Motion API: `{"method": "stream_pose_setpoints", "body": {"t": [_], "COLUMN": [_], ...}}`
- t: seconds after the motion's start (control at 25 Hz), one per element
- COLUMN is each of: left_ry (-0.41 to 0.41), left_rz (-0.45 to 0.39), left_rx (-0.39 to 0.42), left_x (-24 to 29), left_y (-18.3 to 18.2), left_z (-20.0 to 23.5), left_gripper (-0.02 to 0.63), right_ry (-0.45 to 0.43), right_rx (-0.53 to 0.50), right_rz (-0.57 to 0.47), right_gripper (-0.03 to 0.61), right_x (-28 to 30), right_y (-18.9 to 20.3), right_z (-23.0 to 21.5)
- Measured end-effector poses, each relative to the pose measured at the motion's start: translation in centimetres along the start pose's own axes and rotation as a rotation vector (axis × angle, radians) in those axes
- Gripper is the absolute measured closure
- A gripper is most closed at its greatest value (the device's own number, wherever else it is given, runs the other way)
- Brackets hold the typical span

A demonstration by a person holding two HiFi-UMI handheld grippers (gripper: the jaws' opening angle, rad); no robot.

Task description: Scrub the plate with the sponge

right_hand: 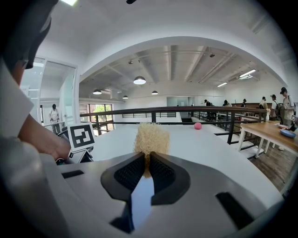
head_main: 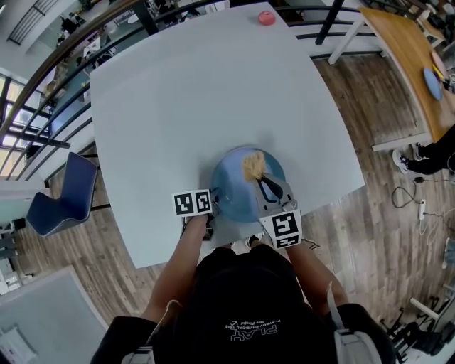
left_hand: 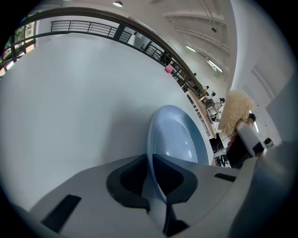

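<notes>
A blue plate lies near the front edge of the white table. My left gripper is at the plate's left rim. In the left gripper view that rim runs between the jaws of the left gripper, and both pads close on it. My right gripper reaches over the plate from the near right, shut on a tan fibrous sponge. In the right gripper view the sponge sticks up beyond the pinched pads of the right gripper. The sponge hangs above the plate's bowl.
A small pink ball sits at the table's far edge. A blue chair stands at the table's left. A wooden table is at the right, with people beyond it. A black railing runs behind the table.
</notes>
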State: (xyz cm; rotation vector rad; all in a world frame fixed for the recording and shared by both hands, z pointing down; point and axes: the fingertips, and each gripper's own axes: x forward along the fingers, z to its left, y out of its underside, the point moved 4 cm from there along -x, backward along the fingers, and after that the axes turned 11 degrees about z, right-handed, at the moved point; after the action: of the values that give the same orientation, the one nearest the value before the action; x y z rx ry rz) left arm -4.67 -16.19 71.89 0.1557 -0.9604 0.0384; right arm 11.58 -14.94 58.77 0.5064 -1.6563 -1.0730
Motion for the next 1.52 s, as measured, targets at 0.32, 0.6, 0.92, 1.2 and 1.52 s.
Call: {"method": "stream_pose_setpoints", "body": {"t": [0.32,0.6,0.92,1.2,1.52], "left_ry": [0.036,0.068,0.069,0.071,0.017], "left_rz": [-0.047,-0.073,-0.132,-0.231,-0.397], "left_rx": [-0.056,-0.059,-0.015,0.043,0.175], "left_x": [-0.2,-0.4,-1.1,-3.5,-8.9], "left_y": [-0.3,-1.0,-1.3,-2.6,-6.1], "left_z": [0.1,-0.4,-1.1,-2.2,-5.1], "left_gripper": [0.583,0.588,0.588,0.588,0.588], "right_ry": [0.001,0.002,0.028,0.027,0.032], "right_rx": [0.005,0.007,0.017,0.012,-0.019], "right_rz": [0.0,0.006,0.009,-0.008,-0.054], "right_gripper": [0.534,0.534,0.534,0.534,0.534], "right_x": [0.1,0.1,-0.1,-0.9,-1.8], "right_y": [0.1,0.2,0.5,-0.1,-2.3], "right_z": [-0.3,-0.6,-1.1,-0.6,-0.2]}}
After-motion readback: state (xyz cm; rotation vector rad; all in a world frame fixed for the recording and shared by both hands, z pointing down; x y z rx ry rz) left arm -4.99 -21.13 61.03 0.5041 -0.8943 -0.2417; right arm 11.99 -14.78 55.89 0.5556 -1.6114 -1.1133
